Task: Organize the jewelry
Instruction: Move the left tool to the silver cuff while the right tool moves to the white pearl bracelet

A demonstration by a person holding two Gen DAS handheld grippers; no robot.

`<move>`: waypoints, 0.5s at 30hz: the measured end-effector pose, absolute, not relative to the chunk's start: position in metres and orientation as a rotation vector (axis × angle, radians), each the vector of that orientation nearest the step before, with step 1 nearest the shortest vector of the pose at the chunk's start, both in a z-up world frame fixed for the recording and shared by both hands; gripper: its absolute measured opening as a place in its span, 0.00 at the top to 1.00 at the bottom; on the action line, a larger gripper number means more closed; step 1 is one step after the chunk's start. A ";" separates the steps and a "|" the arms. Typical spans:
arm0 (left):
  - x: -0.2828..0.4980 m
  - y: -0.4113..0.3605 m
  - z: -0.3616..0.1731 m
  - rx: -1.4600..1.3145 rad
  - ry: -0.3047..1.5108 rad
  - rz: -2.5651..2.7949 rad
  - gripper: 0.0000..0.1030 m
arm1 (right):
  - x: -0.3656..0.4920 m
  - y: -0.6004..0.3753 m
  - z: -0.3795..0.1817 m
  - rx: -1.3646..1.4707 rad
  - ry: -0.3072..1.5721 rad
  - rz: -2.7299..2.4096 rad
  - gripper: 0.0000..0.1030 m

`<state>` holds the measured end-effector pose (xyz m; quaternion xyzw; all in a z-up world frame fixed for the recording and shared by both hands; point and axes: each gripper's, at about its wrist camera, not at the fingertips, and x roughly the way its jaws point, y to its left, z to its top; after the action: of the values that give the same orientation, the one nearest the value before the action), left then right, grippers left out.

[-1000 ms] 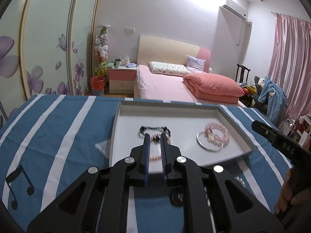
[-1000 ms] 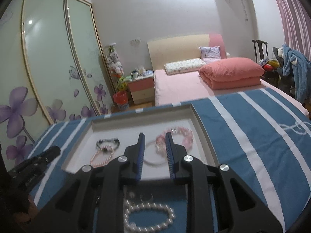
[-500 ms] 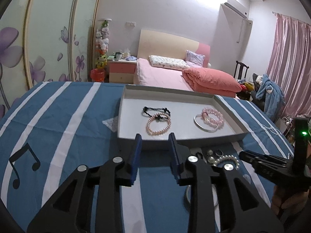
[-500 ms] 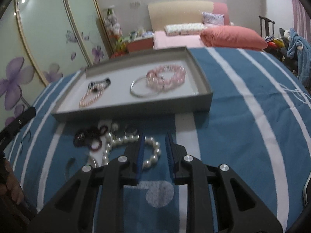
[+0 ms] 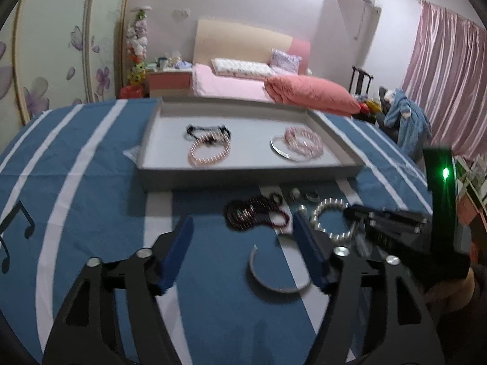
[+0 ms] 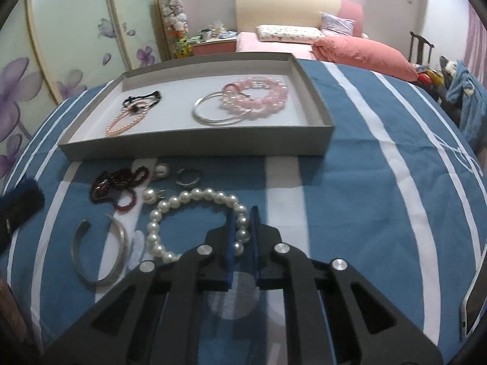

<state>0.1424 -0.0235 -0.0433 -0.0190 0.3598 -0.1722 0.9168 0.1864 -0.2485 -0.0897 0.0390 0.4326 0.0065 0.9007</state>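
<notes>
Left wrist view looks along the left gripper (image 5: 242,237) over a blue cloth with white stripes (image 5: 91,197) that covers the whole work surface under both grippers. Ahead of that gripper, past the loose pieces, lies a shallow grey tray (image 5: 243,176). In the tray, on the side to the gripper's left, a pink bead bracelet (image 5: 208,152) lies touching a black cord bracelet (image 5: 207,130); on the right side a thick pink bead bracelet (image 5: 304,141) overlaps a silver bangle (image 5: 281,152).

Between the tray and the grippers, on the cloth, lies the loose jewelry. A white pearl bracelet (image 6: 194,222) is largest, and the right gripper (image 6: 242,222) is clamped on its right-hand beads, pads pressed to a pearl from both sides. To the right gripper's left lies an open silver cuff (image 6: 100,255); in the left wrist view this cuff sits just ahead of and between the left gripper's fingers. The left jaws are opening, spread wide, with nothing pressed between them. Beyond the cuff a tangle of dark red bead strands (image 6: 118,188) lies near the tray's front wall, and right of it a pearl earring (image 6: 161,171) and a small silver ring (image 6: 188,177) are just beside each other.
</notes>
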 end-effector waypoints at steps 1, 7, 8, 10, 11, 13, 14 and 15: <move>0.141 -0.026 -0.046 -0.031 0.751 -0.356 0.26 | 0.186 -0.252 -0.090 0.088 0.895 0.002 0.90; 0.132 -0.044 -0.061 0.046 0.817 -0.363 0.14 | 0.181 -0.275 -0.089 0.127 0.893 -0.063 0.90; 0.130 -0.047 -0.063 0.055 0.825 -0.364 0.13 | 0.180 -0.279 -0.089 0.135 0.893 -0.074 0.90; 0.129 -0.054 -0.067 0.075 0.846 -0.362 0.11 | 0.179 -0.285 -0.089 0.151 0.891 -0.083 0.90; 0.129 -0.057 -0.068 0.081 0.854 -0.362 0.10 | 0.179 -0.287 -0.089 0.155 0.891 -0.083 0.90; 0.129 -0.062 -0.072 0.093 0.873 -0.357 0.10 | 0.179 -0.288 -0.089 0.157 0.889 -0.082 0.90; 0.130 -0.066 -0.074 0.101 0.884 -0.348 0.10 | 0.179 -0.289 -0.089 0.155 0.888 -0.083 0.90; 0.131 -0.069 -0.077 0.109 0.894 -0.341 0.10 | 0.179 -0.289 -0.089 0.152 0.888 -0.084 0.90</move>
<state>0.1314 -0.0691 -0.0765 0.0522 0.4300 -0.1641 0.8863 0.1786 -0.2892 -0.0893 0.0735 0.4288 -0.0405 0.8995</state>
